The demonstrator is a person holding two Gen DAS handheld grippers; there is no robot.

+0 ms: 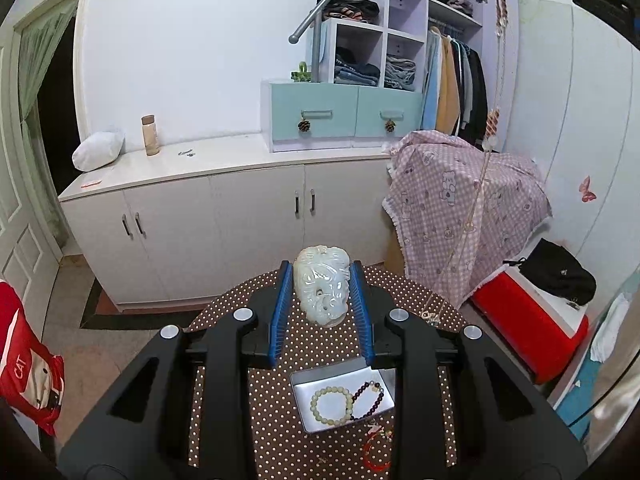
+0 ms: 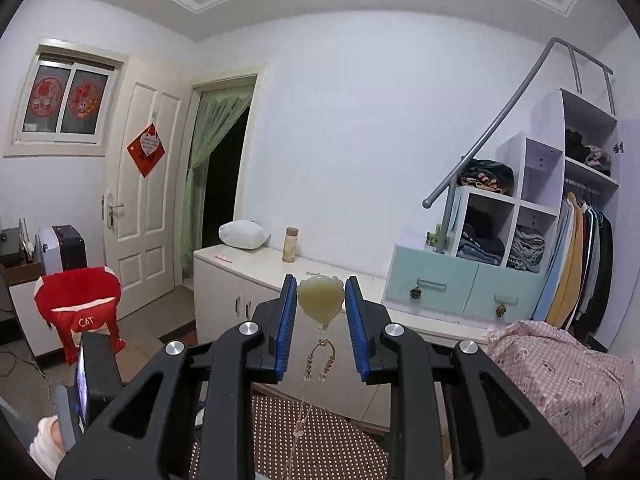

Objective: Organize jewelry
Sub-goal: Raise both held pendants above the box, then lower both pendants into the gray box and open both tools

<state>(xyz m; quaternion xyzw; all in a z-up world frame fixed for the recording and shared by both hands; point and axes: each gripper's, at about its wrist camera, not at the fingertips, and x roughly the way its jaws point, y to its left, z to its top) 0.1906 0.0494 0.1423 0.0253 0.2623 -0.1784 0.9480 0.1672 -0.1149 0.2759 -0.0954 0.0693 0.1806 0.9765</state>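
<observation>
**Two pendants held above the jewelry tin**

A white carved pendant (image 1: pixel 322 290) is clamped in the left gripper (image 1: pixel 322 298), above the polka-dot bench (image 1: pixel 272 420) and tin (image 1: pixel 304 380). A yellowish pendant (image 2: pixel 320 298) is clamped in the right gripper (image 2: pixel 320 300), its cord (image 2: pixel 308 400) dangling; snagging is risked.

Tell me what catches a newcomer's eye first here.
The pale carved jade pendant gripped between the left gripper's blue jaws, above the polka-dot table. Then the yellowish pendant in the right gripper, cord dangling. Below, a metal tray holds two bead bracelets.
</observation>
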